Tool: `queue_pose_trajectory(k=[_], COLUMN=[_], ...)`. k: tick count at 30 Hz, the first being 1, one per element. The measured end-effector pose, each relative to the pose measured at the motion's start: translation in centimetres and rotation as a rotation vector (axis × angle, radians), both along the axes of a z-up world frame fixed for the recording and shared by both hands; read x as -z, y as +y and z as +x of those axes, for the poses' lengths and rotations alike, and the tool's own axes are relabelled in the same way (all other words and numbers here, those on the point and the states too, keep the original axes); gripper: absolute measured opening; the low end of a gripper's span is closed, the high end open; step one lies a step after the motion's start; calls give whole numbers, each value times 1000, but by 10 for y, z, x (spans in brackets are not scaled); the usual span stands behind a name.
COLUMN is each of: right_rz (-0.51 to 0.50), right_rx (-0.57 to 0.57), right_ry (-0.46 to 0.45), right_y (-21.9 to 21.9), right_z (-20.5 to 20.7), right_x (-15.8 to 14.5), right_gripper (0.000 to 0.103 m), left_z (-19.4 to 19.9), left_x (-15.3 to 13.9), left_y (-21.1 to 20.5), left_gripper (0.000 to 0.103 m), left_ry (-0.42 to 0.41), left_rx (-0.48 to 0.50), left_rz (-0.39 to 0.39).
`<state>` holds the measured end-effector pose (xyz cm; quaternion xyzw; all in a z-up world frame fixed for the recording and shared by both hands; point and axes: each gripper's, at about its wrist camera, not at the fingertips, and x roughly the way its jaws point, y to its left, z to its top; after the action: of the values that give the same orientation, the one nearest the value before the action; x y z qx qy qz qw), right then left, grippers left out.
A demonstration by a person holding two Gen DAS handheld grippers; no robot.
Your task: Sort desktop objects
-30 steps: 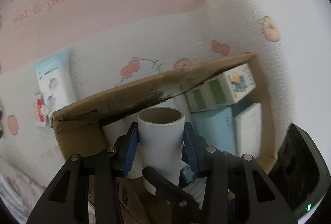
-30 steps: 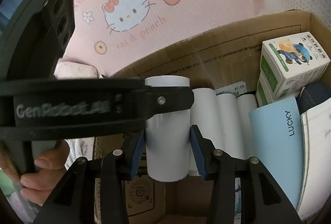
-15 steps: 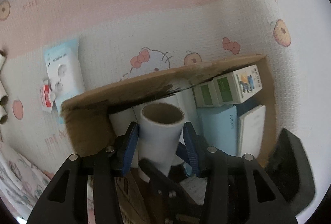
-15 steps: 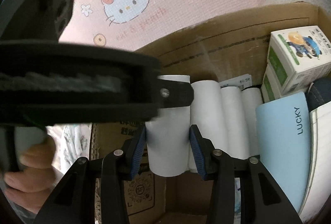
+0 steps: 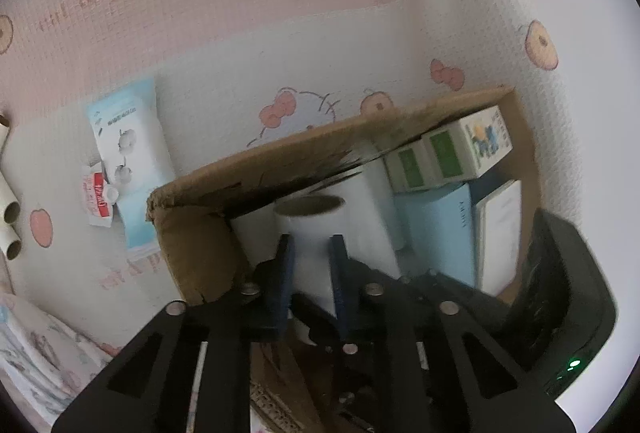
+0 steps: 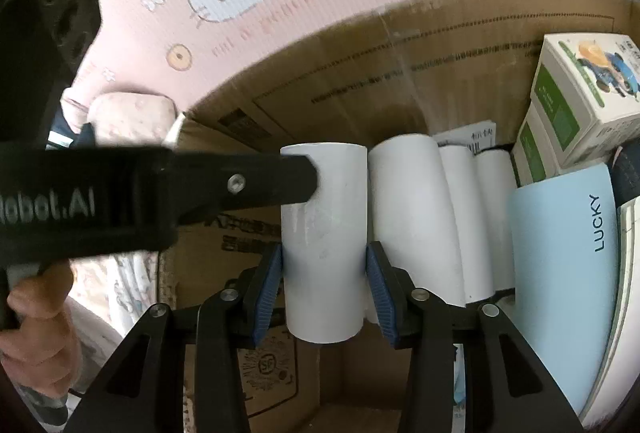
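- The white paper roll (image 6: 324, 245) stands upright just inside the left end of the cardboard box (image 6: 400, 73), beside a row of similar white rolls (image 6: 416, 217) that lean along the back wall.
- The right hand-held gripper (image 6: 324, 293) has its blue pads (image 6: 269, 291) pressed to both sides of the roll's lower half, so it is clamped on it. The roll's bottom edge appears to hang clear of the box floor, though this is hard to confirm.
- The left hand-held gripper (image 5: 310, 273) reaches in from the left. In the right wrist view one black finger (image 6: 256, 185) lies across the roll's upper left edge; in its own view the pads sit narrowly spaced in front of the roll. Whether they pinch it I cannot tell.
- Risks, as I judge them: two grippers on one roll could twist or crush the hollow tube; letting go while it hangs could tip it against its neighbours; the left finger could snag the box wall.
- Further right sit a pale blue LUCKY book (image 6: 564, 273) and green-and-white cartons (image 6: 580, 101).
- Outside the box, on the pink patterned cover (image 5: 240, 13), lie a blue packet (image 5: 128, 153) and bare cardboard tubes (image 5: 10, 225).
- The person's left hand (image 6: 36, 337) grips the handle low at the left.
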<state>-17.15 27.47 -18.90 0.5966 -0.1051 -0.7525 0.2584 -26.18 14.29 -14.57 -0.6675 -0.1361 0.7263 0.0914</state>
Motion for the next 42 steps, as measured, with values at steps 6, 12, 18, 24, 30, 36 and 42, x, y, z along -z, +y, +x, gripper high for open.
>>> queue_pose_trajectory(k=[6, 12, 18, 24, 30, 36, 42], right_rz=[12, 29, 23, -13, 93, 168, 192], right_rx=[-11, -12, -1, 28, 53, 0, -21], right_ry=[-4, 4, 29, 55, -5, -53, -63], right_y=[-2, -3, 0, 18, 33, 25, 19], right_z=[-1, 0, 5, 16, 34, 43, 44], right_x=[-2, -6, -15, -41, -37, -22, -17], right_gripper=[41, 41, 41, 41, 41, 40, 36], left_z=[1, -1, -1, 9, 13, 17, 10], left_x=[1, 0, -3, -29, -30, -10, 4], left_y=[3, 5, 1, 14, 28, 38, 34], left_gripper=[15, 14, 14, 15, 16, 16, 16], left_ry=[18, 23, 14, 110, 109, 74, 29], left_rx=[15, 30, 25, 111, 169, 206, 187], left_rz=[-40, -89, -31, -65, -71, -110, -61])
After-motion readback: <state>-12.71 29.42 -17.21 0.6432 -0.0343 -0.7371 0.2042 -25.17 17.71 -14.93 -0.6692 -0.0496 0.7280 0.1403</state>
